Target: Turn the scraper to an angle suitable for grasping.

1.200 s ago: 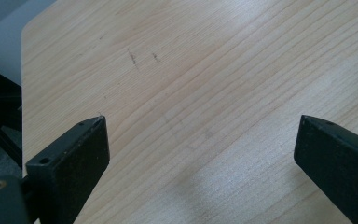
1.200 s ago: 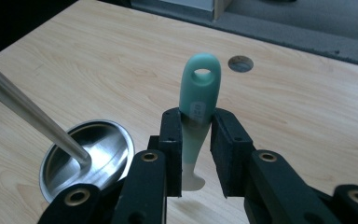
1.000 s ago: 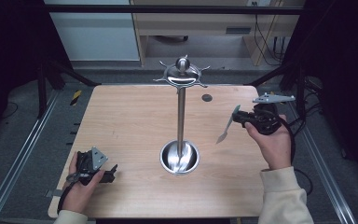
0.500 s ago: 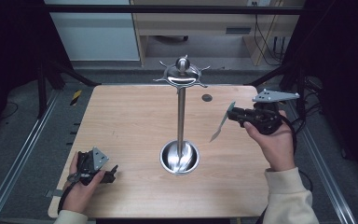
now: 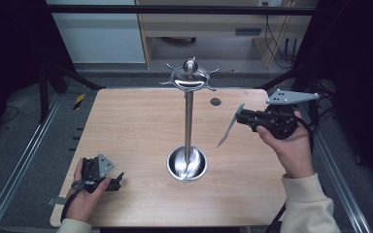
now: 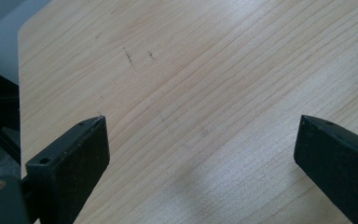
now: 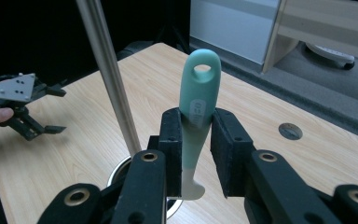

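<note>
A pale wooden table (image 5: 141, 126) sits in a dark framed bay, with a chrome hanging stand (image 5: 188, 121) planted in its middle, round base (image 5: 187, 163) below and a ring of hooks (image 5: 189, 80) at the top. My right gripper (image 7: 197, 140) has its jaws clamped on the mint-green handle of a utensil (image 7: 198, 98), hanging hole upward in the right gripper view; from the high view the utensil (image 5: 229, 126) is held in the air to the right of the pole, working end angled down toward the table.

My left gripper (image 5: 108, 180) rests near the front left corner, jaws spread wide with nothing between them (just bare wood in its own view).

I judge this the carry step: the utensil is lifted but not yet hung. Next I'd need to raise it and thread that hole over a hook.

The utensil's working end is too small and thin for me to say what kind it is, and the hook tips are hard to make out.
</note>
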Tool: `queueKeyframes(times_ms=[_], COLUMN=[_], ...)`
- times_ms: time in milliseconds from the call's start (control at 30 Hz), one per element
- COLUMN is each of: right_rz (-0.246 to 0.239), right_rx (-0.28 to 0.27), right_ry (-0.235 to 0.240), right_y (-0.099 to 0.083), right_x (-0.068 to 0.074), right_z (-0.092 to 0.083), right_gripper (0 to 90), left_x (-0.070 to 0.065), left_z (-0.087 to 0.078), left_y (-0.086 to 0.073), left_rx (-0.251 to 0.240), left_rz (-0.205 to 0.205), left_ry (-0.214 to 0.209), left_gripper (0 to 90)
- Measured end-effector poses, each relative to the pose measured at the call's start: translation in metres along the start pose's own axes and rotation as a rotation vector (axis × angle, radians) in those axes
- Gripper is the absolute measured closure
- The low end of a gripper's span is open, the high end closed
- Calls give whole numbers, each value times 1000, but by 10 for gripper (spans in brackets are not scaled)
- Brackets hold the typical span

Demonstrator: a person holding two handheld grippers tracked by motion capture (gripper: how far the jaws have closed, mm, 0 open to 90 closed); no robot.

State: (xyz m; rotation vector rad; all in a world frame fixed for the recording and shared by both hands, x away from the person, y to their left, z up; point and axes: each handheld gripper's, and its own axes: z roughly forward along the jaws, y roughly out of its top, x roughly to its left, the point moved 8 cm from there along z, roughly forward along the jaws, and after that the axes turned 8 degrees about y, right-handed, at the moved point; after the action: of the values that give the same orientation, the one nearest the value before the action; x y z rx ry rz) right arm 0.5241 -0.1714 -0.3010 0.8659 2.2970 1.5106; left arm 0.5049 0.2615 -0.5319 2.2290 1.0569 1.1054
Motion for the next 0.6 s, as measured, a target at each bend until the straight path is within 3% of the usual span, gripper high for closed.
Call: queueKeyframes(times_ms=[600], right_rz=[-58], right_rx=[-29], right_ry=[74], right_y=[21], right_x=[16], right_z=[-6], right_gripper=[744], left_x=[-1], left_z=[1], left_y=[0], left_rx=[3], left_rz=[10], left_ry=[-3], left_gripper=[31])
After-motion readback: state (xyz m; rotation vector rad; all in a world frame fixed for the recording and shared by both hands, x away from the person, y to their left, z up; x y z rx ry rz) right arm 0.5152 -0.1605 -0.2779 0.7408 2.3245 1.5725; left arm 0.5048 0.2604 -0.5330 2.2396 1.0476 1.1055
